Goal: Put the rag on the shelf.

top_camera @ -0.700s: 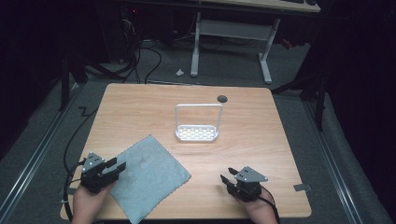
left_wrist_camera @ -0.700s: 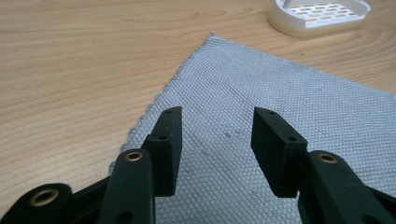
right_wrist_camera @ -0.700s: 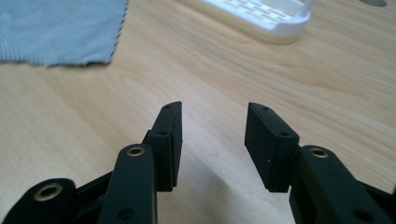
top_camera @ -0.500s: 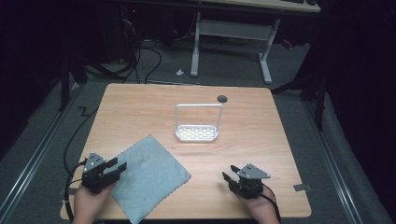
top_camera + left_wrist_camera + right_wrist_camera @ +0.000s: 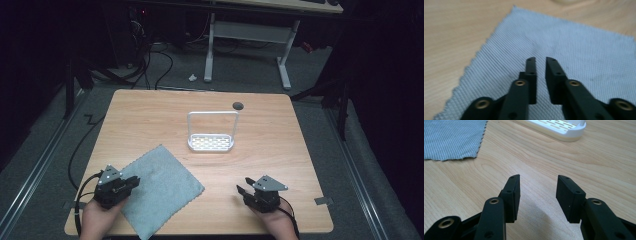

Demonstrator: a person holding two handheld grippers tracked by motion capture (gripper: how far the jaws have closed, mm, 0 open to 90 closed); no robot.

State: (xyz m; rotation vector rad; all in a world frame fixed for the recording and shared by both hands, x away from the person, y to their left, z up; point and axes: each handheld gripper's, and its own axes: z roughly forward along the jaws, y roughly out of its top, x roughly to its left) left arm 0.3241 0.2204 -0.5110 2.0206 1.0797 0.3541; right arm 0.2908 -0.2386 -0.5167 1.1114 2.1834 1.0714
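While over cloth (image 5: 159,189), left tool (image 5: 131,183).

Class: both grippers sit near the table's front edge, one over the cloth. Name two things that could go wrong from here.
1. The left gripper is over the flat cloth, jaws nearly closed; a pinch may slide off or only bunch it.
2. The cloth's near corner seems to reach the table edge, so a tug towards the person could pull it off.
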